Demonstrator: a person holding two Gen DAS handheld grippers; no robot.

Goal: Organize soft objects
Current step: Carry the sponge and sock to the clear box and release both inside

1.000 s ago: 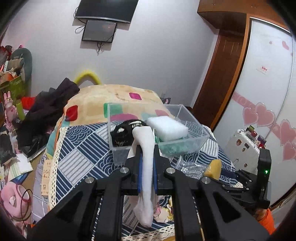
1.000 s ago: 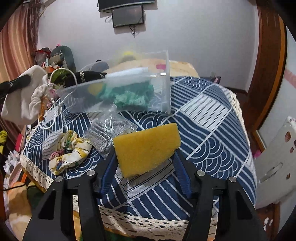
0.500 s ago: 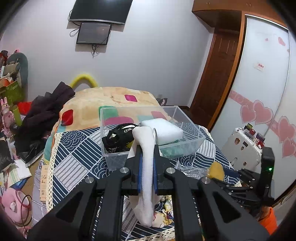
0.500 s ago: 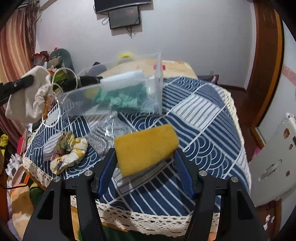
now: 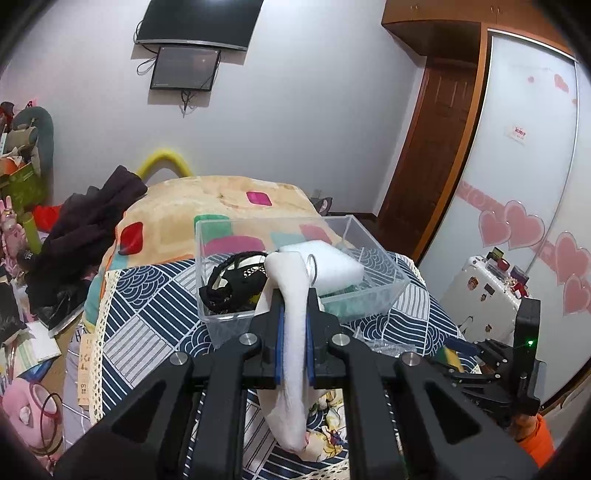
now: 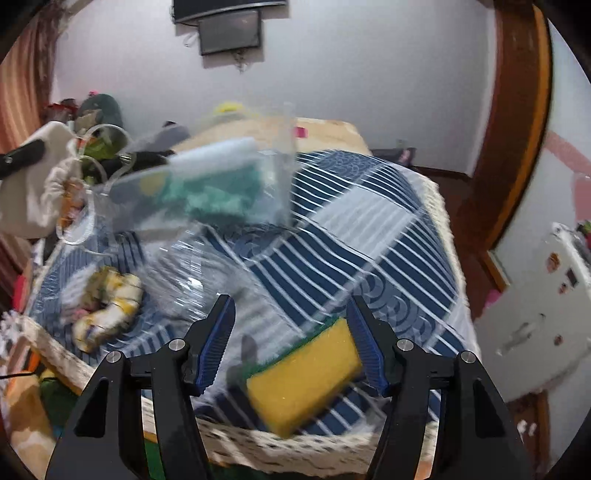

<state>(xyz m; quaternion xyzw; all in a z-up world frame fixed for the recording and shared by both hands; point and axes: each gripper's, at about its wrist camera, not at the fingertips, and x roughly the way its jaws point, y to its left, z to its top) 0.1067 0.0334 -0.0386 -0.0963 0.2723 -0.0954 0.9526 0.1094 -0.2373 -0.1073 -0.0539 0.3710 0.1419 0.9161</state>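
Even indoor light fills both fisheye views, with black vignetted corners and bowed walls. The left view is sharp. The right view is motion-smeared, worst around the clear box.

Setting: home bedroom
Bed: covered by a blue-and-white patterned cloth with lace edging, a blanket with coloured patches further back
Wall: dark flat screen mounted high, a smaller monitor below it
Storage: sliding wardrobe door in a wood frame, pink heart stickers on it
Clutter: dark clothes heaped at the bedside, plush toys and books on the floor
Other: white suitcase by the wardrobe
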